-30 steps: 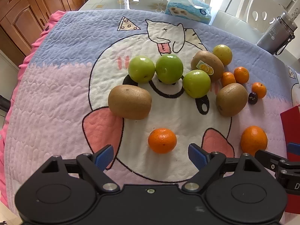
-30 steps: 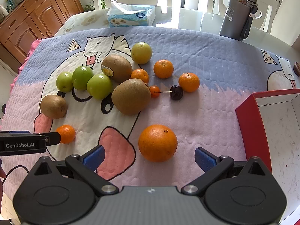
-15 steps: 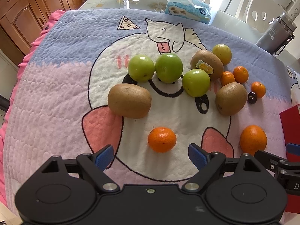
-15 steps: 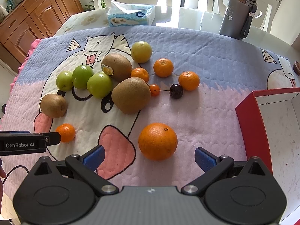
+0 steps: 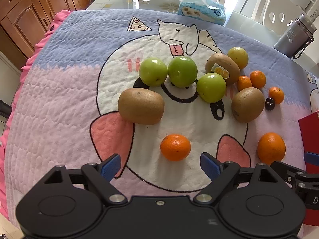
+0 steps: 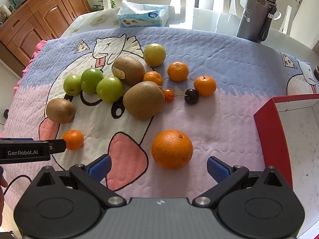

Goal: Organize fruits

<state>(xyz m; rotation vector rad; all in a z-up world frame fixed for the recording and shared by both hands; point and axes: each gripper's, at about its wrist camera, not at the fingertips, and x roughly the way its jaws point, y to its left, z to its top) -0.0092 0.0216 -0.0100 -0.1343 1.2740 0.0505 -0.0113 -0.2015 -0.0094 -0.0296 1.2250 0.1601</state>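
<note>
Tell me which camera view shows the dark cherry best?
The right wrist view: the cherry lies unobstructed with its stem visible, beside a mandarin. In the left wrist view it is small, near the right edge.

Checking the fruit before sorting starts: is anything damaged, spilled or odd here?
Nothing stands out. One kiwi carries a sticker, and the red box holds no fruit in its visible part. Both tongs are open.

Green apples [image 5: 182, 71] — pink-lilac cartoon quilt [image 5: 59, 91] — red box [image 6: 273, 127].
</note>
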